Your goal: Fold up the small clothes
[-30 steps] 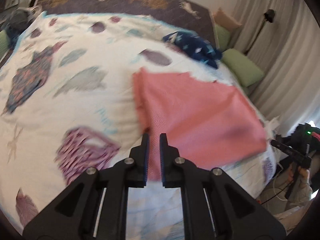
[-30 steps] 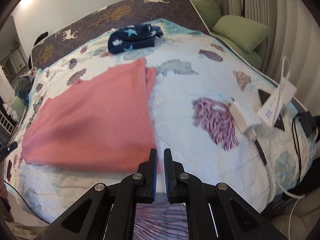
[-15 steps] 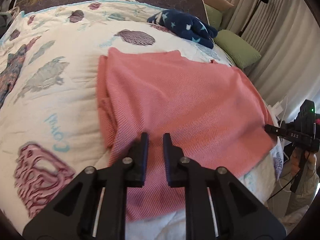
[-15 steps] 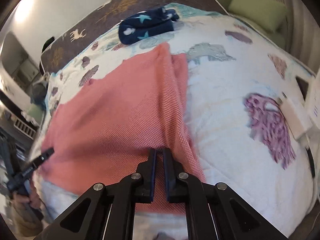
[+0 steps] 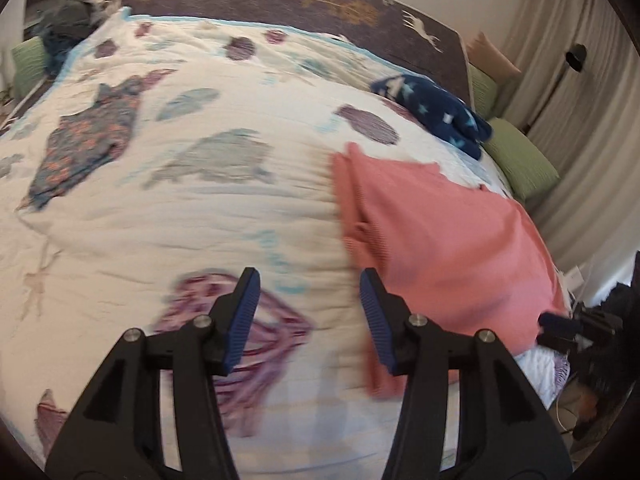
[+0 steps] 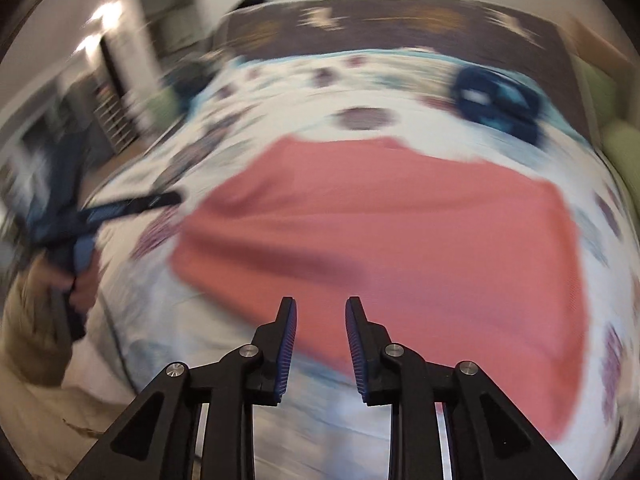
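A pink garment [image 5: 436, 240] lies folded flat on the patterned bedspread [image 5: 200, 208], right of centre in the left wrist view. My left gripper [image 5: 308, 300] is wide open and empty, over the bedspread just left of the garment's near left edge. In the blurred right wrist view the pink garment [image 6: 400, 232] fills the middle. My right gripper [image 6: 320, 320] is open and empty above its near edge. My left gripper [image 6: 128, 208] shows at the left of that view.
A folded navy garment with stars [image 5: 436, 108] lies at the far right of the bed. A patterned blue-grey garment [image 5: 92, 140] lies at the left. Green cushions [image 5: 520, 160] and curtains stand to the right. A dark headboard [image 5: 320, 0] is behind.
Both grippers have opened and let go of the pink garment. The left gripper has swung left off the garment. The right one has swung left toward the garment's middle.
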Action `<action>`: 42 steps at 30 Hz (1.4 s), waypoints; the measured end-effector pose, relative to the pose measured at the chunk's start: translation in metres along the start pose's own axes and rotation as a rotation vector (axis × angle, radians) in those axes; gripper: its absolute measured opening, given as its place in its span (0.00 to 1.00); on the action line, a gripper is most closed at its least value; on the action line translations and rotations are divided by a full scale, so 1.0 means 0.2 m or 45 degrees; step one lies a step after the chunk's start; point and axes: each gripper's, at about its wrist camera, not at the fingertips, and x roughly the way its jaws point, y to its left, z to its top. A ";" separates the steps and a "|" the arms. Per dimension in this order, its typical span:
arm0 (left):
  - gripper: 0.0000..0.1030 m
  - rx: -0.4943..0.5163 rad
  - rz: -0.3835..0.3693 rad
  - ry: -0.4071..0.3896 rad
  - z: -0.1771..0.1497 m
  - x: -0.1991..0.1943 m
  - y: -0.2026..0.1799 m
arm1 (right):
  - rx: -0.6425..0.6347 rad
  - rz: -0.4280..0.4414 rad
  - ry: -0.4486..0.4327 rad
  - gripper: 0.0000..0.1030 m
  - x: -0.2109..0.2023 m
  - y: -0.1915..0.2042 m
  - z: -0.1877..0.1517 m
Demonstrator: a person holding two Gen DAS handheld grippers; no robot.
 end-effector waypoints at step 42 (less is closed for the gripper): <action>0.28 -0.153 -0.573 0.363 0.33 0.60 -0.07 | -0.194 0.032 -0.136 0.06 0.29 0.53 0.16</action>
